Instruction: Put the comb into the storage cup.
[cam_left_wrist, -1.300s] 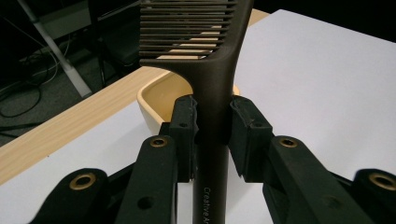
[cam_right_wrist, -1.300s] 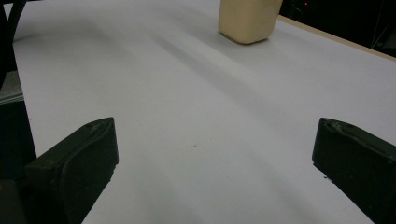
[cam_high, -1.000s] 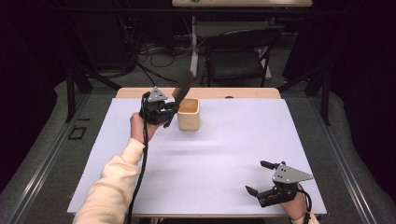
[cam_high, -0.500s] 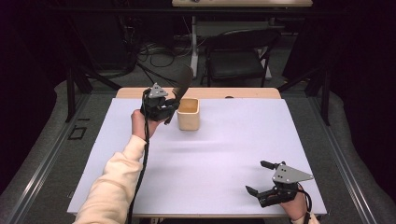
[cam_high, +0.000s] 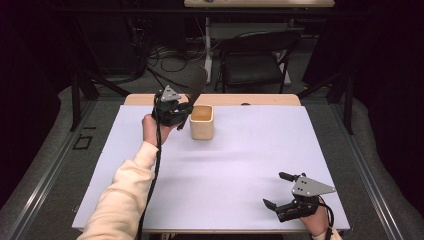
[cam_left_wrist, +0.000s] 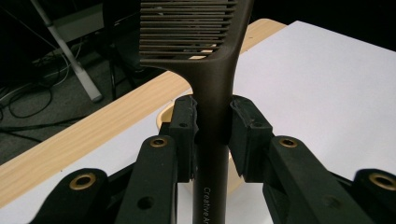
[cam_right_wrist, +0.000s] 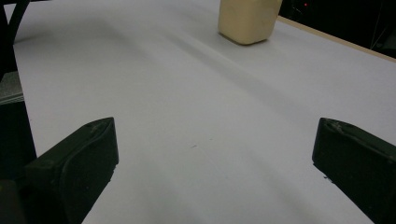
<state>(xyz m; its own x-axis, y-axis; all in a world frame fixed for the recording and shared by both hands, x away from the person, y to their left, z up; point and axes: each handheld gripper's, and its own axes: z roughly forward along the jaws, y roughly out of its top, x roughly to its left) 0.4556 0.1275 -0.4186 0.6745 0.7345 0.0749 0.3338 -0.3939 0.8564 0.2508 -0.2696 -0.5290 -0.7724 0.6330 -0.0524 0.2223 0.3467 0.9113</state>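
The 1 dark comb (cam_left_wrist: 212, 70) is clamped by its handle between the pads of the left gripper (cam_high: 181, 111), its toothed end raised just over the rim of the 1 cream cup (cam_high: 202, 122) at the far side of the white table (cam_high: 225, 165). Compared with a second ago, that gripper sits slightly nearer the cup. The right gripper (cam_high: 281, 191) has kept its place near the front right corner, jaws spread wide with nothing between them, making 2 grippers in all.
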